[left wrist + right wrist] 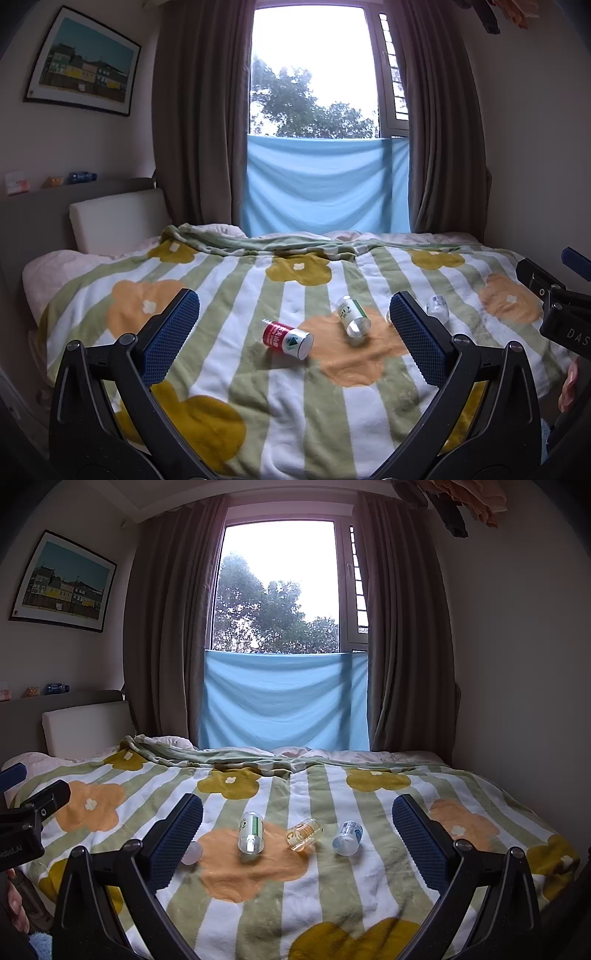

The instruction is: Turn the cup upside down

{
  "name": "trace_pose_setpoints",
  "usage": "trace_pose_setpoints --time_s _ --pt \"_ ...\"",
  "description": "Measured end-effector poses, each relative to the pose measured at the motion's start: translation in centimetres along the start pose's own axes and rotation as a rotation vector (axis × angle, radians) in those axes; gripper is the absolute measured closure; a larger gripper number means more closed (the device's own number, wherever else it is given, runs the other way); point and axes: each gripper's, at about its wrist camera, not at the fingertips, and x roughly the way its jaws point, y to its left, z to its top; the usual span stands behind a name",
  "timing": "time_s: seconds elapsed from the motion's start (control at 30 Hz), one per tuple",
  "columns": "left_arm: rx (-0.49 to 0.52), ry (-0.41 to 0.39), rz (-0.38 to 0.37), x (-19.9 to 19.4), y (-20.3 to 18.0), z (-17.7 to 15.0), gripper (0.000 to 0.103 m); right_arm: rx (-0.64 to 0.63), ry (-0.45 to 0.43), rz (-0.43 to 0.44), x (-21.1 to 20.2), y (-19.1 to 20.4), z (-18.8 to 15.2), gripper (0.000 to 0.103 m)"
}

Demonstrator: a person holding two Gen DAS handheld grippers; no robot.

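Note:
Several small printed cups lie on their sides on a flowered blanket (288, 406). In the left wrist view a red cup (287, 338) lies nearest, a green-print clear cup (352, 316) behind it, and a blue-print cup (437, 305) beside my right finger pad. In the right wrist view the green-print cup (251, 832), an orange-print cup (303, 833) and the blue-print cup (347, 837) lie in a row; the red cup's base (192, 853) peeks past the left finger. My left gripper (295, 332) and right gripper (297, 834) are open, empty, short of the cups.
The bed runs back to a window with brown curtains (195, 110) and a blue cloth (325, 184). A white pillow (118, 221) leans on the headboard at left. The other gripper shows at the right edge of the left view (554, 306) and the left edge of the right view (26, 823).

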Motion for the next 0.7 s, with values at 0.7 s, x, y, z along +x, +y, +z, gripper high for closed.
trace_pose_setpoints --time_s 0.7 --pt "0.042 -0.019 0.042 0.12 -0.41 -0.23 0.0 0.014 -0.003 0.009 -0.14 -0.23 -0.59 0.0"
